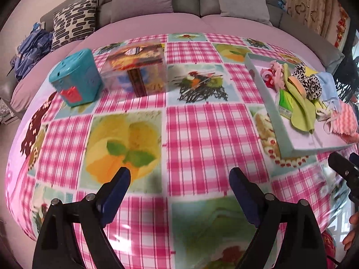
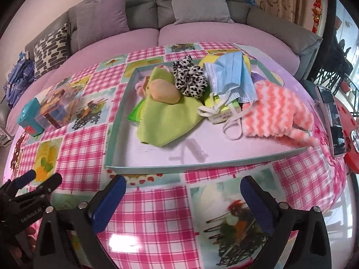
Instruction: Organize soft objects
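Observation:
A shallow teal-rimmed tray (image 2: pixel 143 169) lies on the checked tablecloth and holds a heap of soft things. In it are a green cloth (image 2: pixel 166 121), a peach sponge (image 2: pixel 163 90), a leopard-print scrunchie (image 2: pixel 190 78), blue face masks (image 2: pixel 233 78) and a pink-and-white fuzzy cloth (image 2: pixel 276 114). My right gripper (image 2: pixel 182 181) hangs open just in front of the tray's near rim, nothing between its fingers. My left gripper (image 1: pixel 179 174) is open over bare tablecloth, left of the tray (image 1: pixel 264 94). Each gripper shows in the other's view: the right gripper (image 1: pixel 343 170) and the left gripper (image 2: pixel 38 179).
A teal box (image 1: pixel 76 78) and a clear box with printed contents (image 1: pixel 136 67) stand at the table's far left. A phone (image 2: pixel 332 112) lies at the right edge beside a red object (image 2: pixel 350 134). A grey sofa with cushions (image 2: pixel 197 2) runs behind the table.

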